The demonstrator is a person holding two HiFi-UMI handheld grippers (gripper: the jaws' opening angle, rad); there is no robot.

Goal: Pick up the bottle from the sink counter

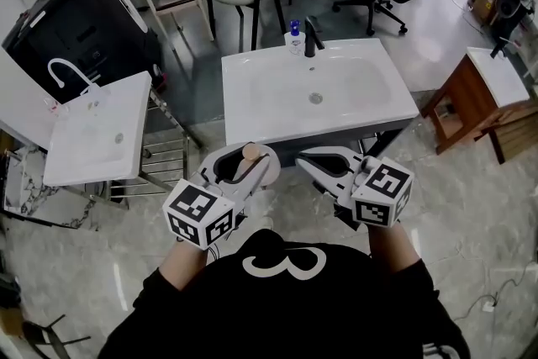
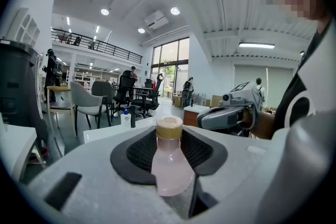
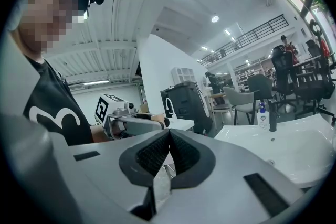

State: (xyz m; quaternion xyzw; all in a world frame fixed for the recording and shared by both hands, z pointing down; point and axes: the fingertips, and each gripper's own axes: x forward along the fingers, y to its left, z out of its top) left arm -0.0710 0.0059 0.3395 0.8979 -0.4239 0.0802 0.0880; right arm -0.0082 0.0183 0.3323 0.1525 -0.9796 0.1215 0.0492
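The left tool (image 1: 242, 166) is clamped on a pale pink bottle (image 2: 169, 164) with a tan cap. Its black pads press the bottle's body from both sides, and the neck and cap stick out past the jaw tips. In the head view the bottle sits just short of the near edge of the white sink worktop (image 1: 252, 124), off its surface. The right tool (image 3: 169, 131) is just beside the left one with its jaws closed together and nothing between them. At the far side of the worktop, a small blue-topped bottle (image 1: 293, 35) stands beside the black faucet (image 1: 313, 38) (well apart from both tools).
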